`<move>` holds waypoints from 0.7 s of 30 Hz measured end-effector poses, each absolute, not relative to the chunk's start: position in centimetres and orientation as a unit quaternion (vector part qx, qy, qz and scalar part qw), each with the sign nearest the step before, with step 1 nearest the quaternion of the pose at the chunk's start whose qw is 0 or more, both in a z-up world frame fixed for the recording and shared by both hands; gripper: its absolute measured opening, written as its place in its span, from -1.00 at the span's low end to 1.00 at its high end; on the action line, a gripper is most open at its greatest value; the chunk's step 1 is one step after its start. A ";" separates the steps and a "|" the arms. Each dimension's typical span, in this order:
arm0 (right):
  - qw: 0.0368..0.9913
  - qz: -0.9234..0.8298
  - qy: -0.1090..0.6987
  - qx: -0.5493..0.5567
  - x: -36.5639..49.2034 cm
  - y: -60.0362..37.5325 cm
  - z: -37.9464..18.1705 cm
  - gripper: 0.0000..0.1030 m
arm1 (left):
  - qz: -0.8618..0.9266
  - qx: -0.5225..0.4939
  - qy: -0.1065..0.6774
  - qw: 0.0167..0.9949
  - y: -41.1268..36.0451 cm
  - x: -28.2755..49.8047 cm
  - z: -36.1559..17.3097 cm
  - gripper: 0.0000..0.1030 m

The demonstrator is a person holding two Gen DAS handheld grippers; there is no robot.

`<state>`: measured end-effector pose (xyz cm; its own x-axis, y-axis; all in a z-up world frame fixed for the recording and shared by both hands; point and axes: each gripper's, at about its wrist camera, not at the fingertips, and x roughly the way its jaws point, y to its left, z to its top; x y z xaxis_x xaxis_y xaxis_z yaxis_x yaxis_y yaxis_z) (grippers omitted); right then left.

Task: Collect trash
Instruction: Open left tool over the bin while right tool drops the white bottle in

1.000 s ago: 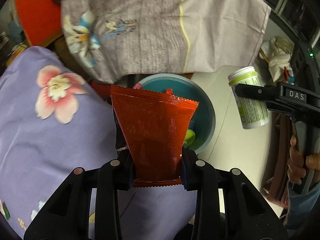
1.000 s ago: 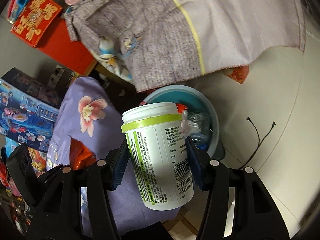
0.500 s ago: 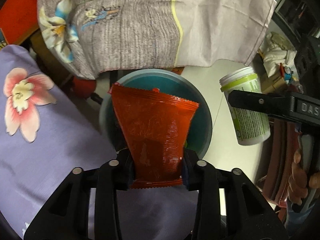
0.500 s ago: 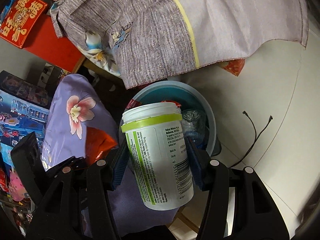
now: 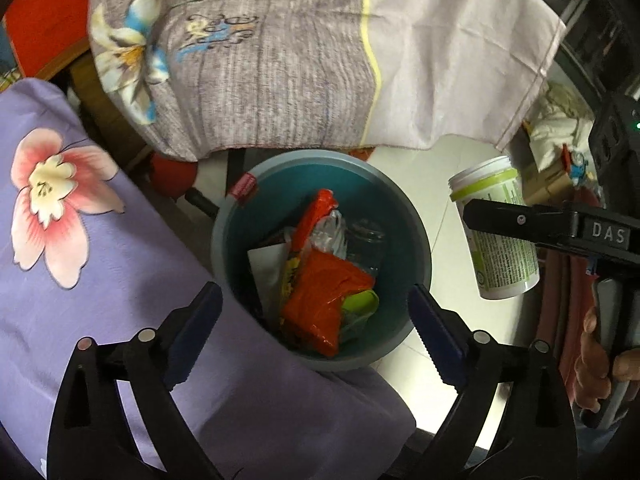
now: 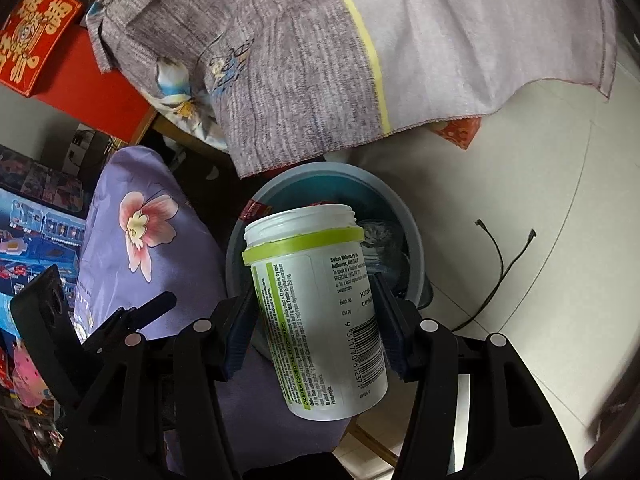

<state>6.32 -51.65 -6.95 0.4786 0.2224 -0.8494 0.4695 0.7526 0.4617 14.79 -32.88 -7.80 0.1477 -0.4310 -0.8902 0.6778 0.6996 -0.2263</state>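
The left gripper [image 5: 316, 312] hangs over a round grey bin [image 5: 416, 216] with a teal inside, its jaws opening wide with nothing between the blue pads. Down in the bin lies an orange-red snack wrapper [image 5: 324, 300], on top of other rubbish: a second red wrapper [image 5: 316, 216] standing on edge, a piece of white paper [image 5: 268, 264], a clear plastic bottle [image 5: 364, 244] and something lime green [image 5: 360, 304]. The bin stands on a pale tiled floor [image 5: 432, 168], pressed against a lilac cushion with a pink flower [image 5: 64, 216] on one side and tucked under the hanging edge of a grey-lilac floral cloth with a yellow stripe [image 5: 304, 60] at the far side.

The right gripper [image 6: 316, 320] grasps a white supplement bottle with a lime-green band [image 6: 320, 308] and no cap, pads clenched on both its sides, tilted slightly and held in the air above the near edge of the bin [image 6: 412, 240]. In the left view the same bottle [image 5: 496, 240] hovers beside the bin, over the floor, with a person's hand [image 5: 600, 364] on the gripper handle. A thin black cable [image 6: 504, 264] lies on the tiles [image 6: 520, 152] well apart from the bin, and a red box with gold characters [image 6: 32, 36] sits off in the far corner
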 end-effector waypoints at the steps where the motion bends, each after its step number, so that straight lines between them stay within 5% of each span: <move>1: 0.789 -0.076 0.505 0.341 6.6 -51.5 -6.9 0.03 | -0.368 0.112 0.539 0.750 -32.6 14.9 -7.7 0.85; 21: 0.794 -0.048 0.525 0.303 10.8 -48.2 -7.0 0.03 | -0.320 0.112 0.522 0.782 -28.6 15.6 -6.2 0.92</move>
